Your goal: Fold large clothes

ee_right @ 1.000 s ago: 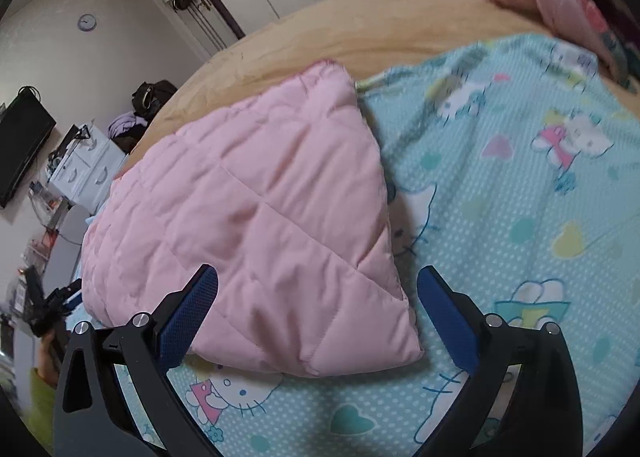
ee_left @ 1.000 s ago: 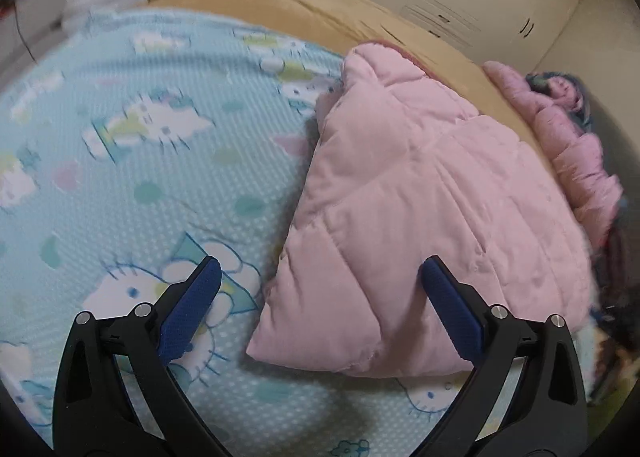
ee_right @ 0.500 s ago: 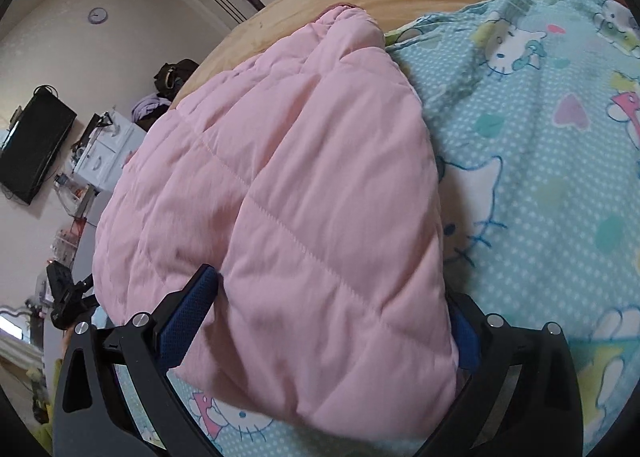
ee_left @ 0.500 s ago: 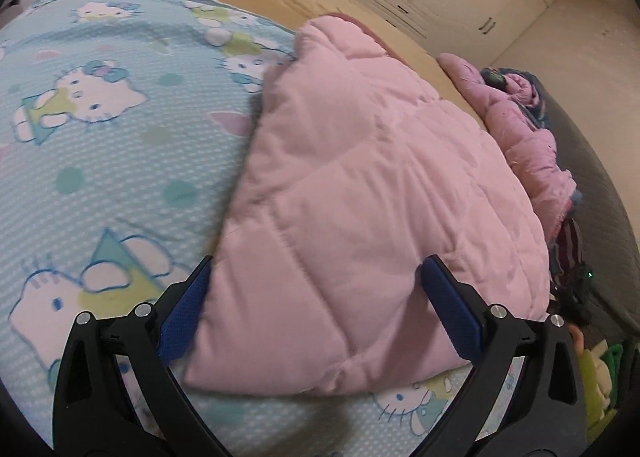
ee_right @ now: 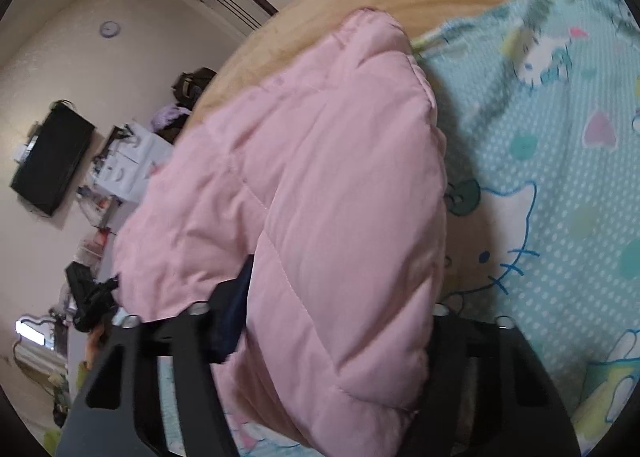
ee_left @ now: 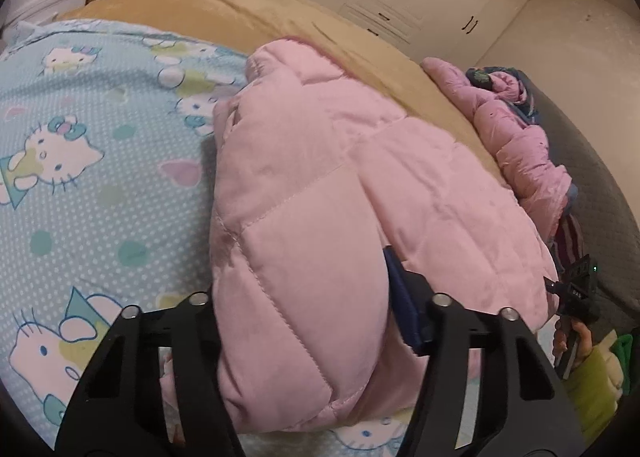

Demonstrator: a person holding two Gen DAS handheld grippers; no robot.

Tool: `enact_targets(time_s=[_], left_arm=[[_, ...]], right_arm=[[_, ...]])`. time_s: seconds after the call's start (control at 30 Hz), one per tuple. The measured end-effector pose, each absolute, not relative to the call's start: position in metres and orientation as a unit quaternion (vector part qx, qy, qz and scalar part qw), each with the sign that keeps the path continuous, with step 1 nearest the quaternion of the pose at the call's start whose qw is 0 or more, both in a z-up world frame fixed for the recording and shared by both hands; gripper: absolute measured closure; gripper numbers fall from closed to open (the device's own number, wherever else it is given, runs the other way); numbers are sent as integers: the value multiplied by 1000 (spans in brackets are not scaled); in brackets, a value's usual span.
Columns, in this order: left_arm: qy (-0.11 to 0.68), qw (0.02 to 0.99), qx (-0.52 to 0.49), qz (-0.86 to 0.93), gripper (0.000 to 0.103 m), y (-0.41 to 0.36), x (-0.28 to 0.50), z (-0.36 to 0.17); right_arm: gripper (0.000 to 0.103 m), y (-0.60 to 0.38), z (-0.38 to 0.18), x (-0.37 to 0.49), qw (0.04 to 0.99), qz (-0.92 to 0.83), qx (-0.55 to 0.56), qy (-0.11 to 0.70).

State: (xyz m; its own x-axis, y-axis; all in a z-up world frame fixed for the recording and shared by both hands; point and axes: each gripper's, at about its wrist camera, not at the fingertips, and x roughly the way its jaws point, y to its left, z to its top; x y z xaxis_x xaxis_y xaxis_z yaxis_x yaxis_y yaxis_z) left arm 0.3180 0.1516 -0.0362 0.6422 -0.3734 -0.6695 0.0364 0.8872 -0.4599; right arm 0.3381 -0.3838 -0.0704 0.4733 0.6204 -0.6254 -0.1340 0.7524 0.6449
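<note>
Basically, left wrist view: left gripper (ee_left: 308, 321) angled downward, jaws closing onto the puffy quilted pink jacket (ee_left: 360, 177) lying on the cartoon-print sheet (ee_left: 80, 177). Right wrist view: right gripper (ee_right: 332, 321) likewise tilted down, closing on the jacket's (ee_right: 320, 177) opposite soft edge.

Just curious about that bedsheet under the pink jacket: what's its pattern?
Light blue bedsheet with white dots, cartoon cats and hearts; clearest in the left wrist view.
</note>
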Motion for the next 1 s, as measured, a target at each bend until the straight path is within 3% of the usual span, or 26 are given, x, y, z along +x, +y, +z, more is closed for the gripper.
enact_targets(time_s=[0.33,1.0], left_arm=[[396,891,-173,-138,59,128,301,0],[403,891,-146,-149,59,116,227,3]], right_arm=[[54,-373,-24,320,830,264,232,432],[55,-389,-18,247,825,270,224,443]])
